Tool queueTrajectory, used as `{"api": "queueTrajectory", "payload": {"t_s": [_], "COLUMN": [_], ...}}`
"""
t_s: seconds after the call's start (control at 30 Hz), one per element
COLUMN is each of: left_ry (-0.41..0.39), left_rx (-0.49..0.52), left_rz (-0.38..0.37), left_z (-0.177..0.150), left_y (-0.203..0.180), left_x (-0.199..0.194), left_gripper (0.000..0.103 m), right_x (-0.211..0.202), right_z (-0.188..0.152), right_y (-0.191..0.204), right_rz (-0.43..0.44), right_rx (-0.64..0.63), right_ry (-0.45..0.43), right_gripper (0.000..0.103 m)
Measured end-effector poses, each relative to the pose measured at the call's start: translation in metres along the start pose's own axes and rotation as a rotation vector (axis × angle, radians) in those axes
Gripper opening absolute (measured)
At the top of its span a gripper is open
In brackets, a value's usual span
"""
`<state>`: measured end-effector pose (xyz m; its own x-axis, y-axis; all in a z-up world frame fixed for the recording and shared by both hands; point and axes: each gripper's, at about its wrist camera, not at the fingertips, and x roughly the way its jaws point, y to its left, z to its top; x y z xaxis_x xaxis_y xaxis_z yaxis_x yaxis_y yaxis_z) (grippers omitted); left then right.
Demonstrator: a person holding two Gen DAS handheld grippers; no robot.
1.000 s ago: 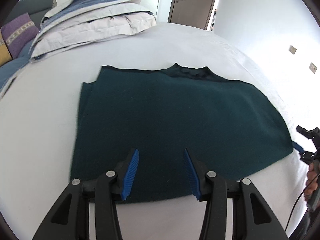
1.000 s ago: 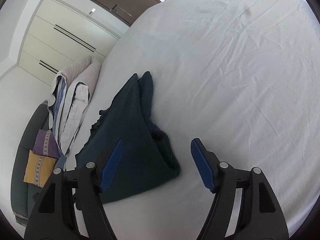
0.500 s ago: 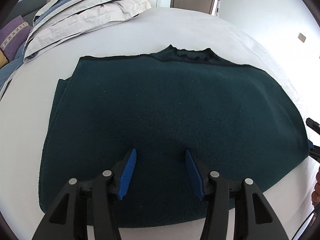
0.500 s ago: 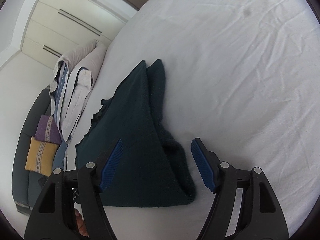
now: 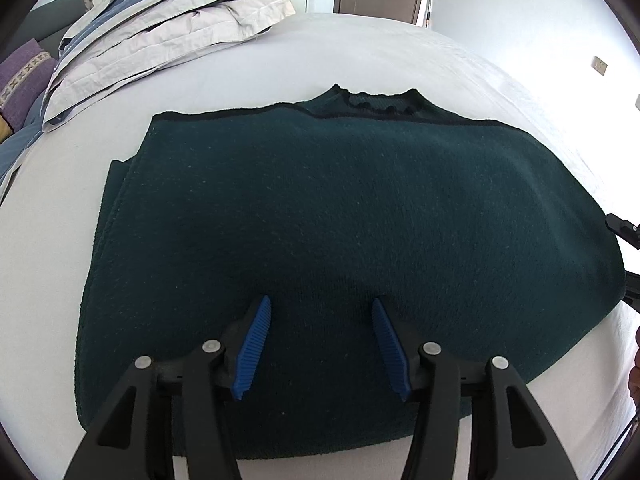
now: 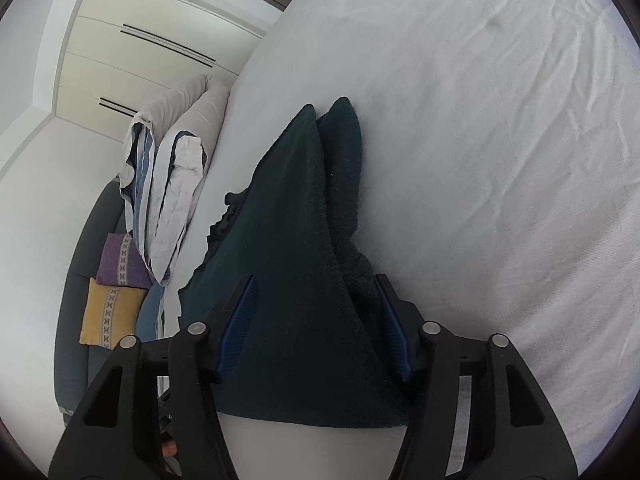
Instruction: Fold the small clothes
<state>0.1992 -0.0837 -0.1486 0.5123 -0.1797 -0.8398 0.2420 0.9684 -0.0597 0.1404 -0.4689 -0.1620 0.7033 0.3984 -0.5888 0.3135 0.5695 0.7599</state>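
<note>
Knitwear lies spread on the white bed sheet (image 5: 400,52): one dark green sweater (image 5: 340,208), already folded at least partway, since no sleeves stick out and a second layer peeks from under its edge to the left of the left gripper's jaws. Its collar sits at the far edge, straight ahead of those jaws. The left gripper (image 5: 320,320) hangs over the near hem with its jaws spread and nothing between them; whether the tips touch the knit I cannot tell. The right gripper (image 6: 316,316) is at the sweater's (image 6: 292,264) side edge, jaws likewise released, with the doubled-over fabric lying between and ahead of them and bare sheet (image 6: 500,160) off to their right. Neither gripper has taken hold yet. By my reading, the sleeve folds are done and what is left is a further fold of the body, perhaps hem toward collar or side over side, then a smoothing. Counted: one sweater, two grippers, one stack of bedding (image 5: 160,28) far ahead and left of the left jaws, and two cushions, one purple (image 6: 120,256) and one yellow (image 6: 106,312), left of the right jaws.
</note>
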Motion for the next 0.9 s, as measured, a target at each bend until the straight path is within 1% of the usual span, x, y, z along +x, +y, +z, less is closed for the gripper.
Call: {"api": "queueTrajectory", "payload": {"t_s": [0.17,0.33,0.47,0.57,0.7,0.8,0.9], "left_ry": [0.006,0.006,0.008,0.009,0.013,0.022,0.031], "left_rx": [-0.004,-0.004,-0.003,-0.006,-0.017,-0.038,-0.079], "left_rz": [-0.01,-0.014,-0.021,-0.032,-0.044,-0.069,-0.116], "left_z": [0.001,0.002,0.002,0.002,0.002,0.003,0.005], "left_y": [0.0,0.001,0.001,0.003,0.005,0.009,0.017], "left_x": [0.002,0.004,0.004,0.004,0.004,0.003,0.001], "left_gripper": [0.057,0.057,0.057,0.057,0.057,0.057,0.057], "right_x": [0.008,0.021,0.028,0.029,0.031,0.032,0.033], "right_z": [-0.002,-0.002,-0.001,-0.002,-0.006,-0.007,-0.007], "right_y": [0.003,0.009,0.005,0.006,0.014,0.027,0.053], "right_rz": [-0.003,-0.007,-0.01,-0.024,-0.067,-0.129,-0.203], "right_rx": [-0.003,-0.019,0.006,-0.002,-0.025,-0.059,-0.122], "right_ry": [0.01,0.024,0.029,0.021,0.004,-0.007,-0.028], "right_gripper": [0.045,0.039,0.024,0.02,0.017,0.015,0.014]}}
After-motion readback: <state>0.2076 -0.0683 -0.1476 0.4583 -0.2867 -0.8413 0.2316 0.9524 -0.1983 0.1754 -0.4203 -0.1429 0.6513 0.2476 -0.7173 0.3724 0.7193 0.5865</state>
